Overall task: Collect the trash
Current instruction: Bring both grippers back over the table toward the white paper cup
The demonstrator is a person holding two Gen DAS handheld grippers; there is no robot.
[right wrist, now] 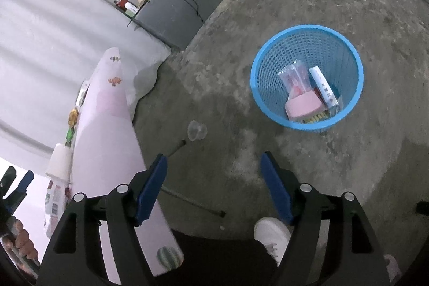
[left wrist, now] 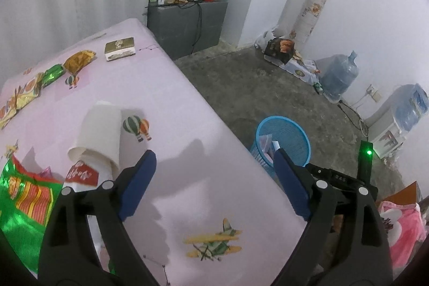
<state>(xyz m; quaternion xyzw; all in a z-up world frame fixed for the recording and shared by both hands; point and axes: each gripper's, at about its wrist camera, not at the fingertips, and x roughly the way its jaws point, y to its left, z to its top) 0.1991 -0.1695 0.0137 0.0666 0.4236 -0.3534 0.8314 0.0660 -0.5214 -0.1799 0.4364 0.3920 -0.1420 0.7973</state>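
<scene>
Left gripper [left wrist: 214,165]: blue-padded black jaws spread wide, nothing between them; hangs above the pink printed tablecloth [left wrist: 187,103].
Right gripper [right wrist: 214,165]: blue pads parted, empty; hangs over the grey concrete floor [right wrist: 268,4], beside the table edge.
White paper cup [left wrist: 99,133]: tipped on the cloth, just left of the left gripper's left pad, resting against a red-and-white wrapper [left wrist: 81,173].
Green foil snack bag [left wrist: 24,208]: on the cloth at the near left edge.
Yellow crumpled wrappers [left wrist: 79,60]: far end of the table, near a gold-topped flat box [left wrist: 119,48].
Blue plastic mesh wastebasket [right wrist: 307,31]: on the floor, well apart from the table; holds a pink box [right wrist: 303,103], a clear packet and a white carton.
Clear plastic cup [right wrist: 197,129]: lying on the floor between table and basket.
</scene>
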